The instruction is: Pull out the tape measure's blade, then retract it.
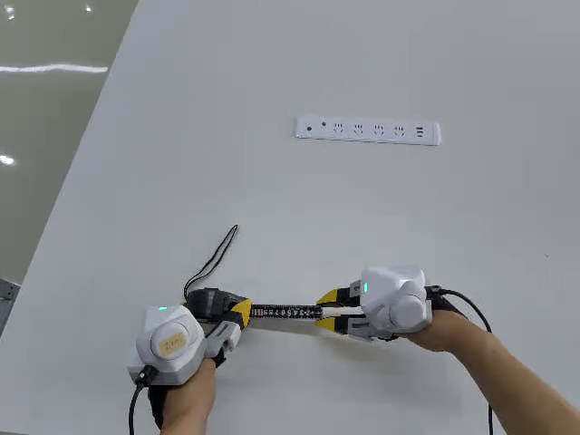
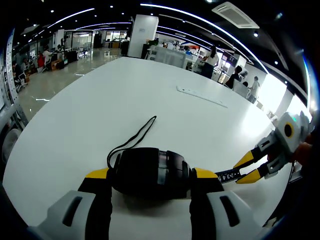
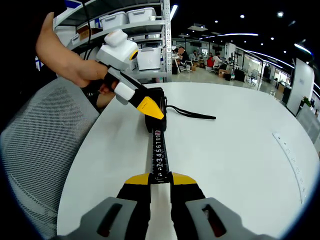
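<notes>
Grips: left claw (image 2: 150, 176) is pressed onto the black tape measure case (image 1: 210, 302) from both flanks, yellow tips on either side. The case sits low on the white surface (image 1: 272, 199), near the person's edge. The right claw (image 3: 156, 178) is pinched on the free end of the blade (image 3: 158, 147), numbers facing up. Only a short length is out and it looks straight and taut. Can't tell if it touches the surface or rides just above it.

Key relation: the blade's long axis lies on the line joining the two claws, running left-right across the person in the head view. The case is dead ahead of the right claw along its jaws, to that claw's left. The right claw has the blade end and the left one anchors the case.

Judged stage: pull-out partly done, retraction not begun. More extension means the right claw moves away from the case on that same line, and retracting means feeding back along it. An off-axis pull could kink the blade or twist the case in the grip, and letting go would likely snap it back.

The wrist strap (image 2: 135, 134) trails slack from the case, clear of the blade. The power strip (image 1: 367, 130) is well apart, farther up the surface.
</notes>
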{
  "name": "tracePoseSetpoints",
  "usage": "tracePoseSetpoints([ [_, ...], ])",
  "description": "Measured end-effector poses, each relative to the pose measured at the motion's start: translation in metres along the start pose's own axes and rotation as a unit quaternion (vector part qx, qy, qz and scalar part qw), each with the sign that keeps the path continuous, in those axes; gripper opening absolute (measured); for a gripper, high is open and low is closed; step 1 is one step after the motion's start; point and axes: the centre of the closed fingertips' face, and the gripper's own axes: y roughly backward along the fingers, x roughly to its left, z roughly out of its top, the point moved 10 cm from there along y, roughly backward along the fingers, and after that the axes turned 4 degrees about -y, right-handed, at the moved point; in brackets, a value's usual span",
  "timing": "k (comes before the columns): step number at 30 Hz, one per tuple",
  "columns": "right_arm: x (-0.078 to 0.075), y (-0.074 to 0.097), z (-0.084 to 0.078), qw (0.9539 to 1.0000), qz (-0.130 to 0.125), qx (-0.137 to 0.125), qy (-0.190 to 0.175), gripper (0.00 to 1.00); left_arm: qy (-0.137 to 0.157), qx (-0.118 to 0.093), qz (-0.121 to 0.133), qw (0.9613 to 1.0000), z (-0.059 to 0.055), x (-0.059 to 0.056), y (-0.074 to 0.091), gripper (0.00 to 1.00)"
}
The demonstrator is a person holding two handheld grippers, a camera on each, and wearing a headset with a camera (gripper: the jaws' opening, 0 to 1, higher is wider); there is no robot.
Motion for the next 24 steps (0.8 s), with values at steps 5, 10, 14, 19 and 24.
tracePoseSetpoints([
  [5, 0.0007, -0.0034, 0.0012, 1.0000, 0.001, 0.000, 0.000, 0.13, 0.000, 0.002, 0.000, 1.0000, 0.0000, -0.0002, 0.0003, 0.60],
  [10, 0.0006, -0.0053, 0.0027, 1.0000, 0.002, -0.002, 0.000, 0.13, 0.004, 0.002, -0.001, 1.0000, 0.0002, 0.0004, 0.0009, 0.60],
  [14, 0.0006, -0.0067, 0.0038, 1.0000, 0.003, -0.002, 0.000, 0.13, 0.004, 0.003, -0.002, 1.0000, -0.0002, 0.0007, 0.0003, 0.60],
  [19, 0.0006, -0.0080, 0.0044, 1.0000, 0.004, -0.001, 0.000, 0.13, 0.003, 0.003, -0.002, 1.0000, 0.0001, 0.0007, 0.0007, 0.60],
  [24, 0.0018, -0.0093, 0.0056, 1.0000, 0.006, 0.000, 0.000, 0.13, 0.001, 0.004, -0.002, 1.0000, -0.0004, 0.0009, 0.0010, 0.60],
])
